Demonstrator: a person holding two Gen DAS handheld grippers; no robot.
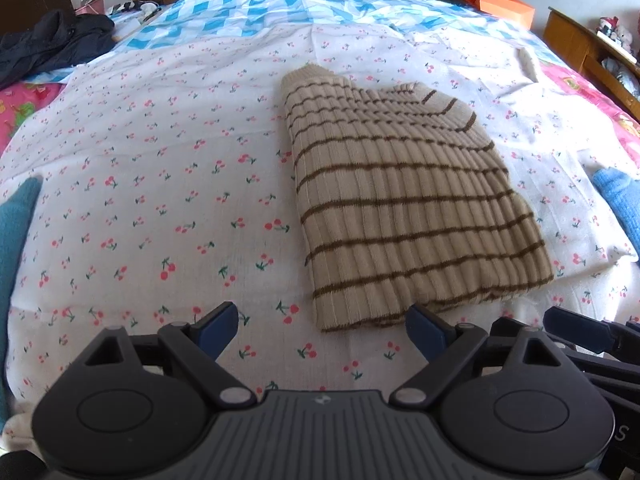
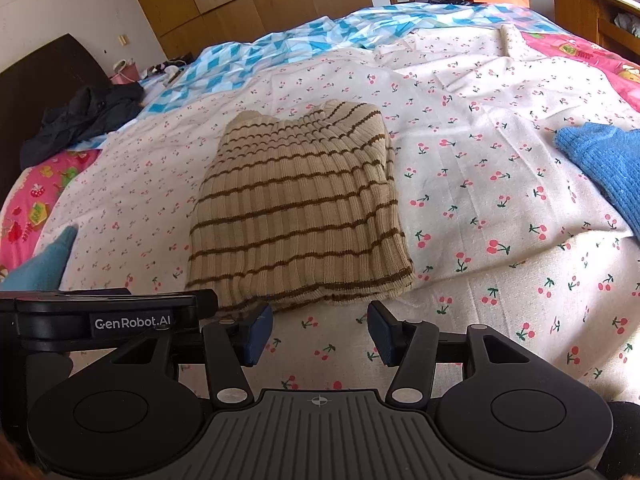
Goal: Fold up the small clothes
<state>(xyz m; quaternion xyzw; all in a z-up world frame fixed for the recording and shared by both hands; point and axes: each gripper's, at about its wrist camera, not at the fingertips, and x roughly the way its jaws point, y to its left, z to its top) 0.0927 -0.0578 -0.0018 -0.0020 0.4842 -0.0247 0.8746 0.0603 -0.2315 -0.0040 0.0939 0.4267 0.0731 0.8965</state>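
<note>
A beige sweater with brown stripes (image 1: 400, 200) lies folded into a rectangle on the cherry-print sheet (image 1: 160, 184); it also shows in the right wrist view (image 2: 296, 208). My left gripper (image 1: 322, 334) is open and empty, just short of the sweater's near edge. My right gripper (image 2: 320, 334) is open and empty, just in front of the sweater's near edge. The right gripper's blue fingertip (image 1: 576, 330) shows at the right edge of the left wrist view; the left gripper's body (image 2: 104, 320) shows at the left of the right wrist view.
A blue knit garment (image 2: 604, 164) lies to the right, a teal garment (image 1: 16, 232) to the left. Dark clothes (image 1: 52, 46) are piled at the far left. A blue checked quilt (image 1: 256, 8) covers the far bed. An orange box (image 1: 504, 4) and wooden furniture (image 1: 576, 40) stand beyond.
</note>
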